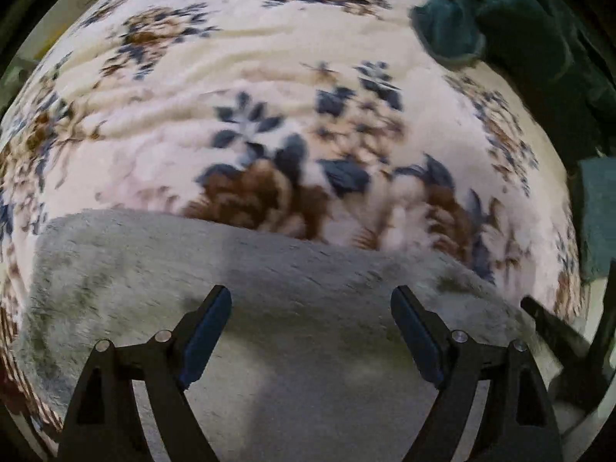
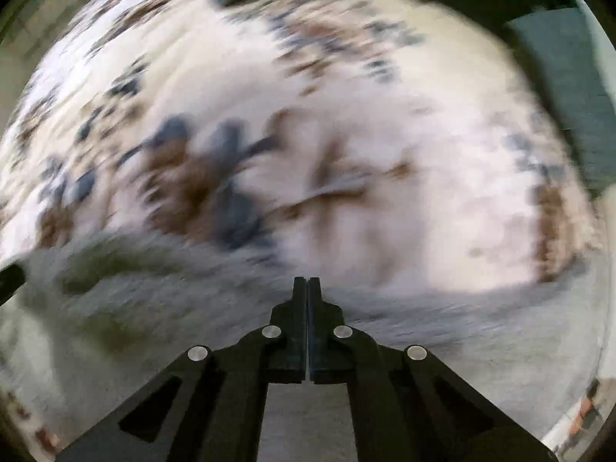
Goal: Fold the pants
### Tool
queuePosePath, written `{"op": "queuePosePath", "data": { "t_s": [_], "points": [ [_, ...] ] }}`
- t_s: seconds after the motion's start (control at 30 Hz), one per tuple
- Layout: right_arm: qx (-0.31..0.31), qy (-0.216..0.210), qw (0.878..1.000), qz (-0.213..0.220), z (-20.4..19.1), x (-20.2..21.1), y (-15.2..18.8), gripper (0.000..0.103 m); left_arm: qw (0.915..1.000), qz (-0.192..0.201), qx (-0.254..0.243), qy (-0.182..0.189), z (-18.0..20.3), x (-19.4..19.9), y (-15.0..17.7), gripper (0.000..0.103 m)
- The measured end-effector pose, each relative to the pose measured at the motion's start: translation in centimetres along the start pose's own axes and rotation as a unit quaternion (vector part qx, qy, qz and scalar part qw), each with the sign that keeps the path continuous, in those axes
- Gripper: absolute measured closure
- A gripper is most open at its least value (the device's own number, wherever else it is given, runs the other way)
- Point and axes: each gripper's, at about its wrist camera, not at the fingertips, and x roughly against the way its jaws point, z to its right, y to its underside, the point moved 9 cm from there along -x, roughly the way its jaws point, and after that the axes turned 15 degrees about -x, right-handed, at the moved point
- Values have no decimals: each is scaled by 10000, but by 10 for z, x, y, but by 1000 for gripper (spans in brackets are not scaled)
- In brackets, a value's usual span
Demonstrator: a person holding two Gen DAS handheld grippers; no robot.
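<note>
Between grips on the grey fleece pants [image 1: 269, 269] beneath both tongs, the left gripper [image 1: 311, 308] gapes empty, the right gripper [image 2: 307, 288] is pressed together empty; next likely calls for pinching an edge.

a bed covered by a cream blanket [image 1: 269, 57] with blue and brown flower prints fills most of both views. a grey fleecy garment [image 1: 292, 269], likely the pants, lies flat on it across the lower part of each frame. dark teal cloth [image 1: 500, 27] sits bunched at the upper right of the left wrist view, resting on the blanket's edge.
</note>
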Motion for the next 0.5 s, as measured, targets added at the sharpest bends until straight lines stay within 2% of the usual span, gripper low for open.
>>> {"op": "queuePosePath", "data": {
  "t_s": [0.03,0.1,0.13,0.2,0.23,0.3,0.33,0.37,0.43,0.47,0.5],
  "points": [
    [-206,-67,9997,-101,6,-3,-4,103,9999,-77,-145,38,11,-5,2,19],
    [-540,-721,9933,-726,13,-10,-3,103,9991,-202,-365,47,26,-17,3,18],
    [-532,-977,9897,-897,9,-9,-1,102,9989,-238,-405,22,28,-21,1,18],
    [-48,-1265,9865,-1040,-6,1,2,94,9989,-209,-406,-81,27,-24,-2,18],
    [201,-1319,9857,-1033,-14,5,4,74,9990,-182,-373,-133,23,-23,-2,18],
    [682,-1630,9787,-1041,-40,19,20,46,9988,-69,-255,-405,5,-15,-3,19],
    [884,-1754,9741,-1116,-54,20,24,45,9983,-58,-212,-539,-4,-14,-1,19],
    [1151,-1763,9700,-1214,-65,21,33,45,9978,-62,-165,-640,-12,-13,1,19],
    [1844,-1520,9594,-1496,-87,9,57,43,9970,-126,-3,-767,-29,-12,8,19],
    [2248,-1168,9538,-1614,-93,-6,69,43,9968,-165,84,-776,-34,-12,11,19],
    [2441,-972,9533,-1488,-97,-13,72,46,9967,-207,181,-765,-39,-12,15,19]
  ]
}}
